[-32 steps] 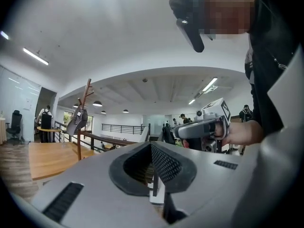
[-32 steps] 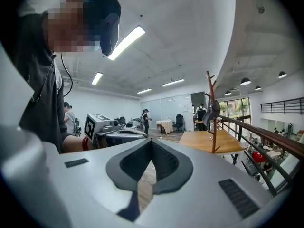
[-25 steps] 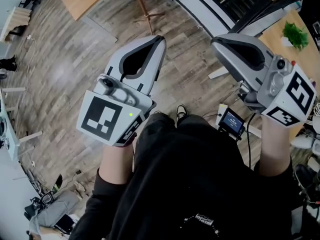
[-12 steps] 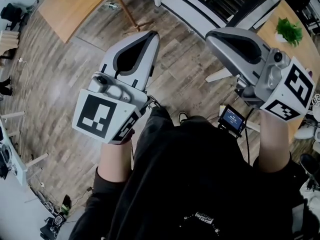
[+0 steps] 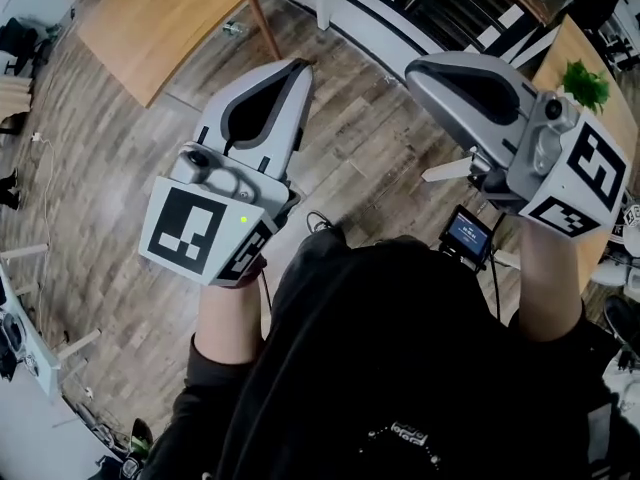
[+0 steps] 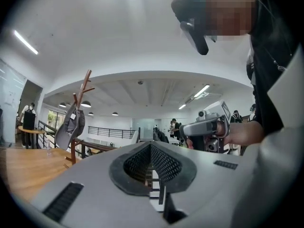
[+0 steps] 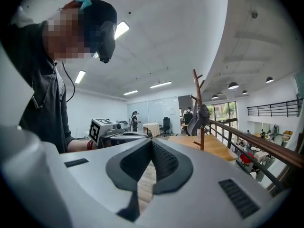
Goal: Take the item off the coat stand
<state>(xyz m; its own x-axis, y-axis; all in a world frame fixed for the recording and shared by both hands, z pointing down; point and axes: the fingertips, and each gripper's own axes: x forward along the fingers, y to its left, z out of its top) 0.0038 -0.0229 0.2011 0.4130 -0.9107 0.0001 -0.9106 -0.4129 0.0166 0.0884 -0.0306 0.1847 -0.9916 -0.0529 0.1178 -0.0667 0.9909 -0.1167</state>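
Not at the coat stand (image 6: 74,148) yet, this part is just getting over to it. My left tongs (image 5: 300,66) and right tongs (image 5: 414,68) are both squeezed fully closed with nothing in them, held out level and well apart from the stand.

My plan is to get close and square to the stand, then open one pair wide before reaching in, not at the last moment. I'll pinch the item (image 6: 70,123) on a thick part and lift it up off its peg. No sideways yanking, since I reckon a tug could tip the stand. The other pair can steady the pole.

The item hangs high on the stand, right against the pole, just below the top pegs. It's grey and soft-looking, droops to a rounded end, and has a small pale tag. Cap or little bag? Can't tell from here. The stand sits on a light wooden platform (image 5: 150,28) beside a railing (image 7: 247,140).
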